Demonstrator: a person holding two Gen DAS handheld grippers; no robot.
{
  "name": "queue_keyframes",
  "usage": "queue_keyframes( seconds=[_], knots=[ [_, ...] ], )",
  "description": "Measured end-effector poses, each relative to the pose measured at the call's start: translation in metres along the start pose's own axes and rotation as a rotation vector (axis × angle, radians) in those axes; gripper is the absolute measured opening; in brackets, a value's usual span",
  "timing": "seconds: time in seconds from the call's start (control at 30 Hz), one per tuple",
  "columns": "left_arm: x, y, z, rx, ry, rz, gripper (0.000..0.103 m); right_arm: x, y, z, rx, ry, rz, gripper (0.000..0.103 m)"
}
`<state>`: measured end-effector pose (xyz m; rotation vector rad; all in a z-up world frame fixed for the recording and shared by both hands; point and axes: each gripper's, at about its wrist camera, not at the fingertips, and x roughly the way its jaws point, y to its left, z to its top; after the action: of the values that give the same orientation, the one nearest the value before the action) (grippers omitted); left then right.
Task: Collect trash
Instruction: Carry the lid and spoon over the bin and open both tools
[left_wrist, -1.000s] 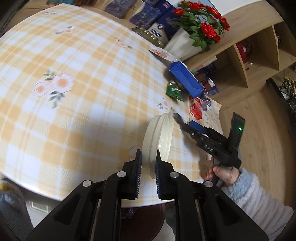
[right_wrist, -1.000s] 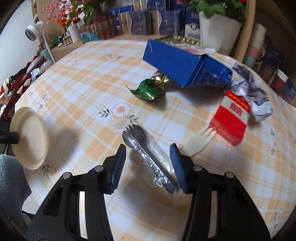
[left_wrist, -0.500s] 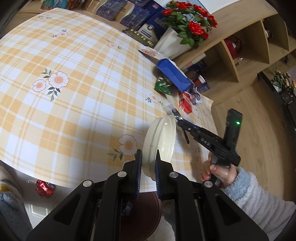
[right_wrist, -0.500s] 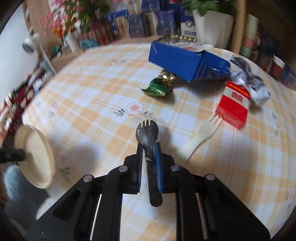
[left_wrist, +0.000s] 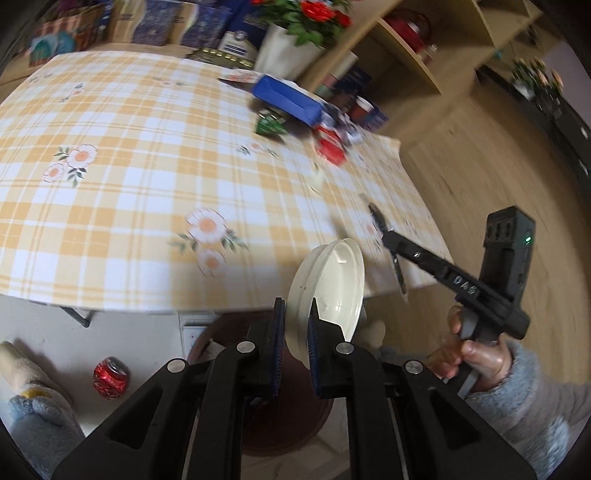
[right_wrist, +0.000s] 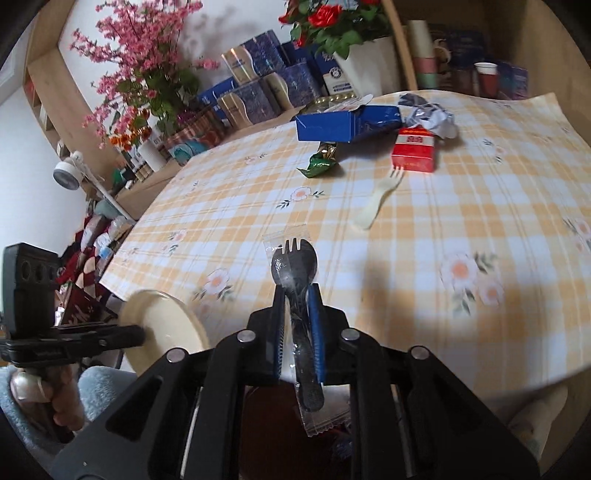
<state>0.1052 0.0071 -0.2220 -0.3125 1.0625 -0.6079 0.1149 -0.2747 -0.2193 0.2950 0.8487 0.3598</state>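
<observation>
My left gripper (left_wrist: 294, 316) is shut on the rim of a cream plastic lid (left_wrist: 328, 284), held on edge just past the table's near edge, above a brown bin (left_wrist: 288, 424). The lid also shows in the right wrist view (right_wrist: 162, 328). My right gripper (right_wrist: 298, 299) is shut on a black spork in a clear wrapper (right_wrist: 293, 264), held off the table's near edge. In the left wrist view the right gripper (left_wrist: 391, 236) and the spork (left_wrist: 378, 218) are to the right of the lid. On the table lie a blue box (right_wrist: 347, 123), red carton (right_wrist: 415, 149), green wrapper (right_wrist: 319, 164), crumpled foil (right_wrist: 430, 116) and cream fork (right_wrist: 380, 195).
The table has a yellow checked cloth (left_wrist: 147, 155). A crushed red can (left_wrist: 110, 376) lies on the floor at the left. A white pot of red flowers (right_wrist: 364, 66), blue boxes and wooden shelves stand behind the table.
The right gripper closed on the wrapped spork and lifted it off the table. Both grippers pulled back from the table toward its near edge; the lid now hangs over the bin.
</observation>
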Motion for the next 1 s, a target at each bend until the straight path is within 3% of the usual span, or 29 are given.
queue_keyframes(
  seconds=[0.23,0.43,0.6,0.9,0.97,1.0],
  knots=[
    [0.013,-0.014,-0.035,0.068,0.102,0.028,0.011,-0.039,-0.003,-0.038,0.024,-0.008,0.0,0.016],
    [0.029,-0.015,-0.056,0.118,0.177,0.081,0.011,-0.058,-0.013,-0.051,0.071,-0.023,-0.007,0.016],
    [0.048,-0.027,-0.067,0.215,0.241,0.122,0.011,-0.061,-0.01,-0.054,0.05,-0.03,-0.026,0.016],
    [0.079,-0.023,-0.073,0.258,0.322,0.164,0.011,-0.052,-0.009,-0.071,0.073,0.001,-0.014,0.016],
    [0.082,-0.023,-0.074,0.241,0.321,0.146,0.014,-0.049,-0.009,-0.074,0.082,0.015,-0.009,0.016],
    [0.081,-0.021,-0.072,0.231,0.309,0.135,0.027,-0.048,-0.008,-0.076,0.081,0.02,-0.009,0.016]
  ],
)
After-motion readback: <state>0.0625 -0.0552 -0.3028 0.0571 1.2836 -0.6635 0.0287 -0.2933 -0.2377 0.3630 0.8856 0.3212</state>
